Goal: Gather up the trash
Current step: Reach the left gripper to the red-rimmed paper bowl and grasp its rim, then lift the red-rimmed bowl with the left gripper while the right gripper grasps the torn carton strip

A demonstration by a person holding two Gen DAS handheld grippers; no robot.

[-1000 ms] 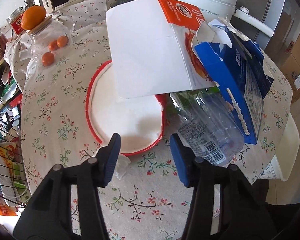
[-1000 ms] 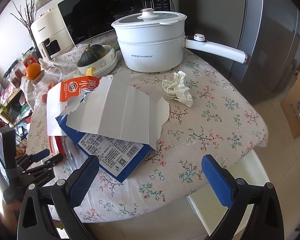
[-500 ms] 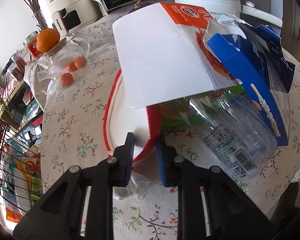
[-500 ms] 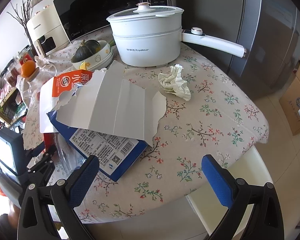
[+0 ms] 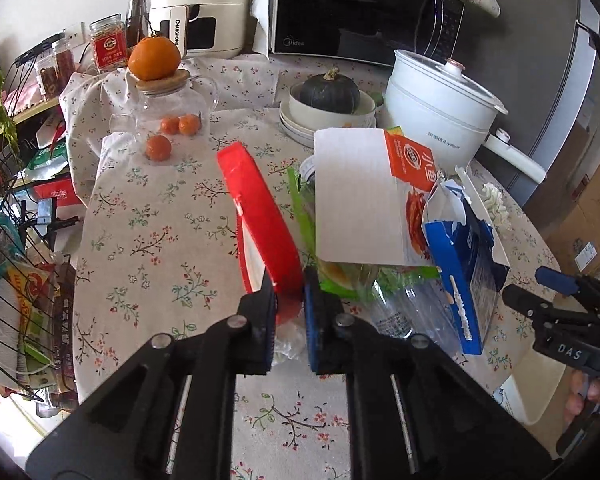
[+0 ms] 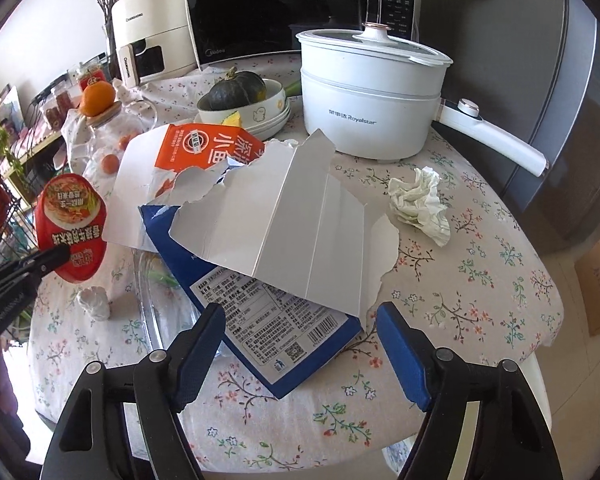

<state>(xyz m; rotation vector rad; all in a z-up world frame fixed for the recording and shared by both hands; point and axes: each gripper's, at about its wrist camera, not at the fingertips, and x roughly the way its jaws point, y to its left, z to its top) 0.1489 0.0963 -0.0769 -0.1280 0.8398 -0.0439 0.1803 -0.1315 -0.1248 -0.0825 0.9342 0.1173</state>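
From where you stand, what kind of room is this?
Most likely a home kitchen or dining corner: a microwave and a white electric pot stand at the back of a table with a floral cloth, beside a grey fridge.

Your clearest lane is the bare floral bench [image 6: 480,280] on the right, between the blue box [image 6: 260,320] and the bench edge; only the crumpled tissue [image 6: 418,200] sits there. Straight ahead, the torn white carton [image 6: 284,216] lies over the blue box and rises above the bench, so you must pass over it. Behind it the white pot [image 6: 368,96] and its long handle [image 6: 496,140] wall off the back. On the left, open cloth [image 5: 160,240] lies before the glass jar [image 5: 168,124], with the wire rack [image 5: 16,280] crowding the bench's edge.
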